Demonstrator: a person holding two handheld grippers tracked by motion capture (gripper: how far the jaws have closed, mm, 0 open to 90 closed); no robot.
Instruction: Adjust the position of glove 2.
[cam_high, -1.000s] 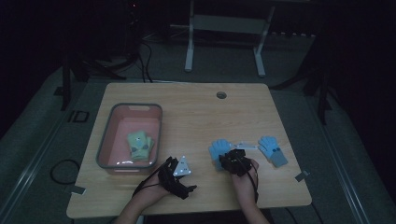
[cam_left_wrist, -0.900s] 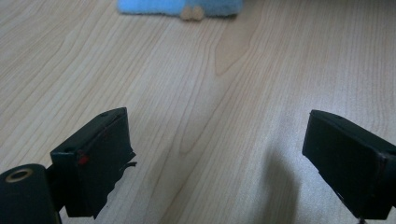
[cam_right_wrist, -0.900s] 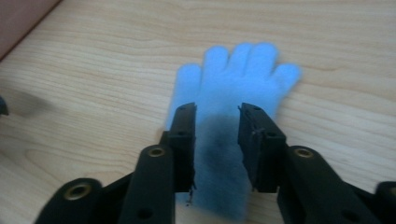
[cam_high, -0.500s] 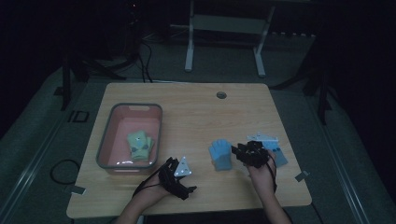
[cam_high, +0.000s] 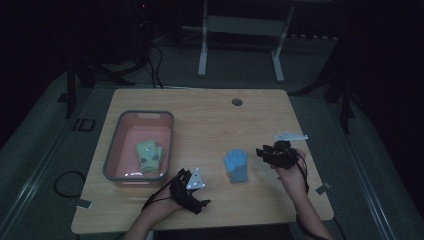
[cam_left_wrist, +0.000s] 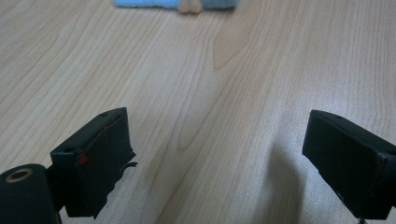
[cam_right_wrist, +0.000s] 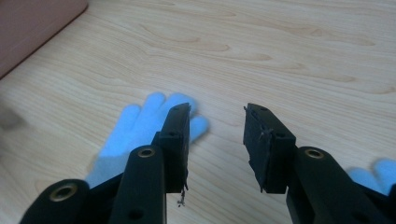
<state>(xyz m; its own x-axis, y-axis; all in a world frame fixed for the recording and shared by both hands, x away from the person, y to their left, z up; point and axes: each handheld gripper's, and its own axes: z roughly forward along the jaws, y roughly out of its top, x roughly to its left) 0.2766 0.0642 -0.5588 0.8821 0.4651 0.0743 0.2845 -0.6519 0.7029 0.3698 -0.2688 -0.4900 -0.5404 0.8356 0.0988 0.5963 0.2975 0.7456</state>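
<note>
Two claws sit over the pale wooden worktop (cam_high: 210, 120) in the high view. The left claw (cam_high: 192, 192) is at the lower centre of that frame, low near the front edge of the worktop, with its grey three-cornered plate on top. In the left gripper view its jaws stand wide apart, released, with bare wood grain between them, and a strip of blue glove (cam_left_wrist: 175, 3) shows at the top edge of that frame.

The right claw (cam_high: 272, 152) is right of centre in the high view, held in the person's hand above the worktop. In the right gripper view its jaws are parted with a clear gap and nothing between them. The blue glove (cam_high: 236, 165) lies flat on the worktop just left of this claw in the high view, fingers pointing up the frame, apart from the jaws. In the right gripper view the same glove (cam_right_wrist: 135, 126) lies lower left, partly behind the left jaw, and a second bit of blue fabric (cam_right_wrist: 373, 175) shows at the lower right edge.

At the left of the high view a pink bin (cam_high: 125, 145) with a grey rim holds a greenish glove (cam_high: 150, 156).
</note>
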